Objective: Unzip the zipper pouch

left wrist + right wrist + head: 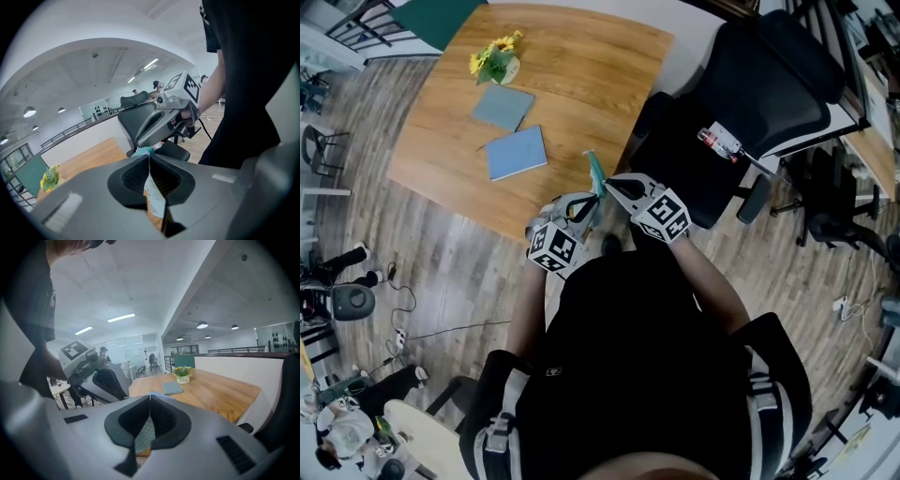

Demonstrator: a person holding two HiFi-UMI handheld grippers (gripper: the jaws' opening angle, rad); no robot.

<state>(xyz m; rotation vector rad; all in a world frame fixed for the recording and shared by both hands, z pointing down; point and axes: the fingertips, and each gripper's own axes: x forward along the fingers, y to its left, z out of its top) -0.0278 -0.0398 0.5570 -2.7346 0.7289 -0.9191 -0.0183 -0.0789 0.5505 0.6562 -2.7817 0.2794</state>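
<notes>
One broad, rounded wooden table (581,66) lies ahead; at its near edge we hold our grey left gripper (584,206) and right gripper (612,187) pinched tight on the slim teal fabric zipper pouch (596,172), raised off the table, probably to tension it for unzipping.

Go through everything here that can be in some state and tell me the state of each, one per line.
Left gripper: shut on the pouch's edge.
Right gripper: shut on the pouch.
Pouch: held up off the table between both grippers; cannot tell whether its zipper is open or closed.
Blue cases: both lying flat on the table, untouched.
Flower pot: upright.
Bottle: lying on its side on the chair.
</notes>
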